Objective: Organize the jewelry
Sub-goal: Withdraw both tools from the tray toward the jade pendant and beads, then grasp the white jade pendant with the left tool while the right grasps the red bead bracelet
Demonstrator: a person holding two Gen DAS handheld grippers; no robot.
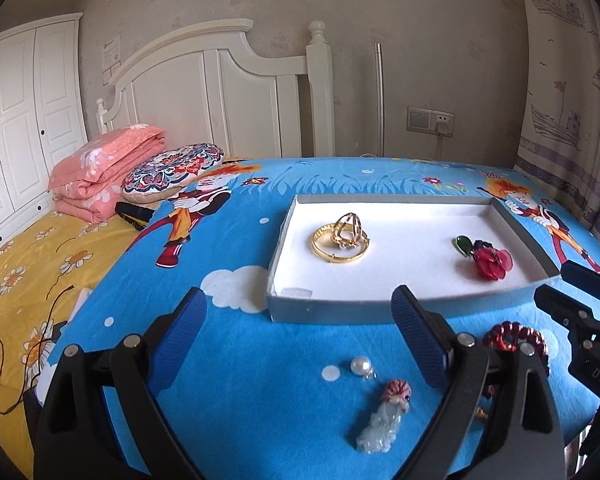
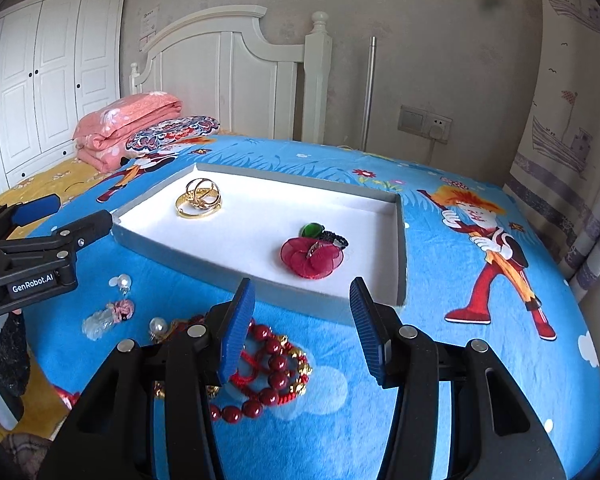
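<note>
A shallow grey tray with a white lining (image 1: 332,309) (image 2: 400,248) lies on the blue cartoon blanket. It holds gold bangles (image 1: 341,234) (image 2: 199,199) and a red flower brooch with a green piece (image 1: 491,262) (image 2: 312,256). On the blanket in front lie a pearl earring (image 1: 360,366) (image 2: 124,281), a pink-and-clear pendant (image 1: 384,420) (image 2: 108,316), a second pearl (image 2: 158,325) and a red bead bracelet (image 1: 514,338) (image 2: 272,372). My left gripper (image 1: 300,316) is open above the pearl and pendant. My right gripper (image 2: 302,300) is open over the bead bracelet.
The blanket (image 1: 228,360) covers a raised surface beside a bed with a yellow sheet (image 1: 20,264), folded pink quilt (image 1: 104,172) and patterned cushion (image 1: 172,170). A white headboard (image 1: 220,92), wardrobe (image 1: 16,120), wall socket (image 1: 432,120) and curtain (image 1: 572,120) stand behind.
</note>
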